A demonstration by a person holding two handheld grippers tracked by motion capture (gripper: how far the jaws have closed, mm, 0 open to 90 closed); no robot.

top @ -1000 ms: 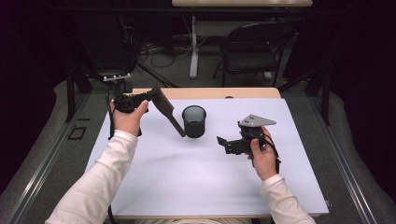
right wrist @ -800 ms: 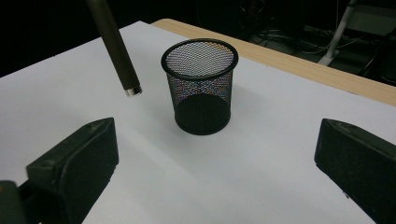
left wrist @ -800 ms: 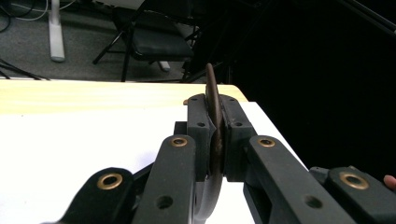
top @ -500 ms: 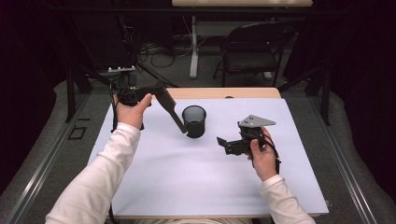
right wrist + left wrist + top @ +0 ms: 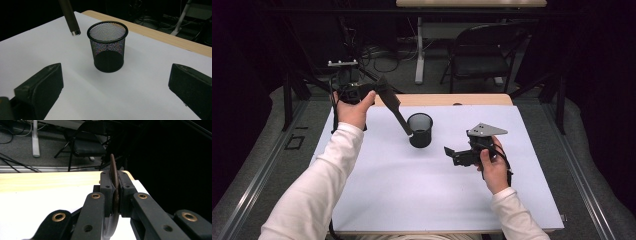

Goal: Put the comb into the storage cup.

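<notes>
A black mesh cup [image 5: 420,129] stands upright and empty on the white table sheet [image 5: 412,195], also seen as the cup [image 5: 108,46] straight ahead in the right gripper view. My left gripper [image 5: 373,93] is raised at the table's far left, shut on the flat end of a long dark utensil [image 5: 395,111]. The utensil [image 5: 114,182] appears edge-on between the jaws. Its handle slopes down to the right, and the silver-tipped handle end [image 5: 72,25] hangs just left of the cup's rim. My right gripper [image 5: 452,154] rests low to the right of the cup, open [image 5: 115,80] and holding nothing.
The bare wooden table edge [image 5: 447,100] runs along the far side of the sheet. Beyond it stand a black folding chair [image 5: 482,60], a white post [image 5: 419,50] and floor cables. Metal rails run along both sides of the table.
My left hand has lifted and drawn back with the utensil, raising its handle end from low beside the cup to rim height. The right gripper has not moved.
</notes>
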